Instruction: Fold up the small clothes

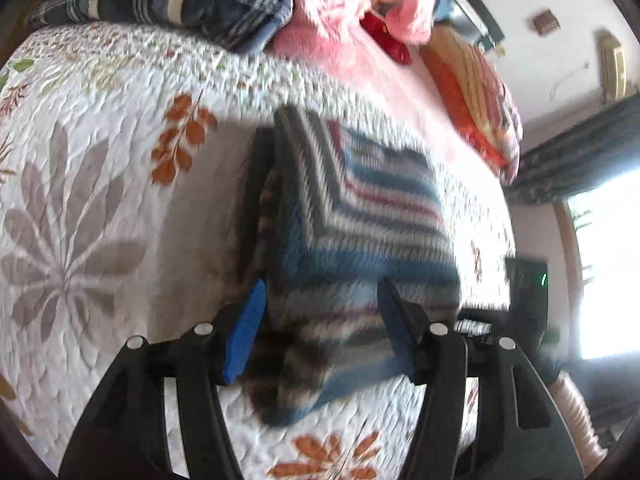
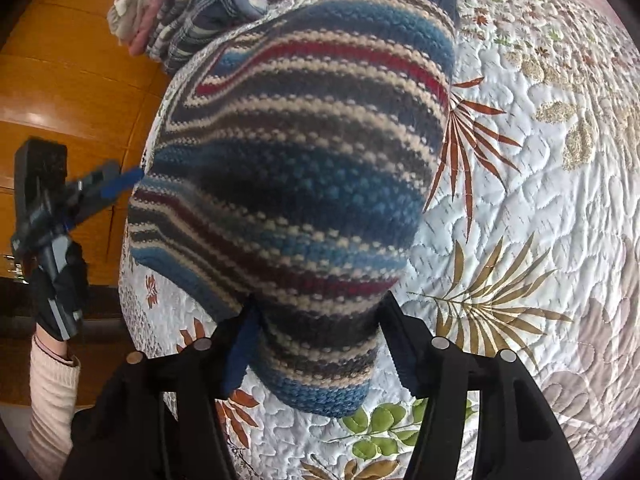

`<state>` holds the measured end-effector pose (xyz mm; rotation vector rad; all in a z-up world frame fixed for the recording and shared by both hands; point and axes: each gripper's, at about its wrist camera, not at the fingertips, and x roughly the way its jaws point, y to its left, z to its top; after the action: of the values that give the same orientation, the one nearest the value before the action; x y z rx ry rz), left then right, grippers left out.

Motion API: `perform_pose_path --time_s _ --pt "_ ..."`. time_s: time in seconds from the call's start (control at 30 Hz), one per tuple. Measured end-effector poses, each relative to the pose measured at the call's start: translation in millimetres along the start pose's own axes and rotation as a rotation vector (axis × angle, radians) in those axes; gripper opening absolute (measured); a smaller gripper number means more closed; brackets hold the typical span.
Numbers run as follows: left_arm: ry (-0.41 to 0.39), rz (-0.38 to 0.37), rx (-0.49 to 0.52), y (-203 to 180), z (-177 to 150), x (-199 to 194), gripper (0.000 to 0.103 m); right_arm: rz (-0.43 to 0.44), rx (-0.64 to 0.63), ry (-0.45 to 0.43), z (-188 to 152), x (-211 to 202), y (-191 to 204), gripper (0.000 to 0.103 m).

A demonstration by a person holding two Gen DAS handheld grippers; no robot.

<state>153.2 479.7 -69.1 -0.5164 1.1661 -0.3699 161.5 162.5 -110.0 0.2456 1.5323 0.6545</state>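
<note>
We see a home bedroom, a bed under a white quilted bedspread printed with leaves (image 2: 520,184), a heap of plaid and pink clothes (image 1: 168,4) on it, an orange striped pillow (image 1: 476,96), warm wooden wall panels (image 2: 72,60), a bright curtained window (image 1: 608,264).

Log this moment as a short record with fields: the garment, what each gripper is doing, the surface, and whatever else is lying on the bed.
garment: striped knit garment, blue, grey, cream and red bands
left gripper: fingers wide apart, garment edge lying between them; grip cannot be told, view blurred
right gripper: fingers wide apart, garment bunched between them; grip cannot be told
surface: white quilted bedspread with leaf print
other items: plaid cloth and pink cloth piled at the far edge
fold state: garment partly lifted off the bedspread, not laid flat
</note>
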Motion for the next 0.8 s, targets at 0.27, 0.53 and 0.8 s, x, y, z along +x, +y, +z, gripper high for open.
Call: perform_pose_path --time_s 0.27,0.53,0.8 --pt "0.018 0.083 0.027 -5.8 20.4 42.7 0.025 0.010 -0.002 -0.001 -7.3 1.4 -2.5 0.061" --pt "0.018 0.126 0.016 15.0 22.8 56.2 0.024 0.010 -0.006 -0.001 -9.1 5.3 -2.9 0.062" --pt "0.007 0.012 0.012 11.3 23.3 34.7 0.083 0.037 0.023 -0.043 -3.9 -10.3 -3.7 0.065"
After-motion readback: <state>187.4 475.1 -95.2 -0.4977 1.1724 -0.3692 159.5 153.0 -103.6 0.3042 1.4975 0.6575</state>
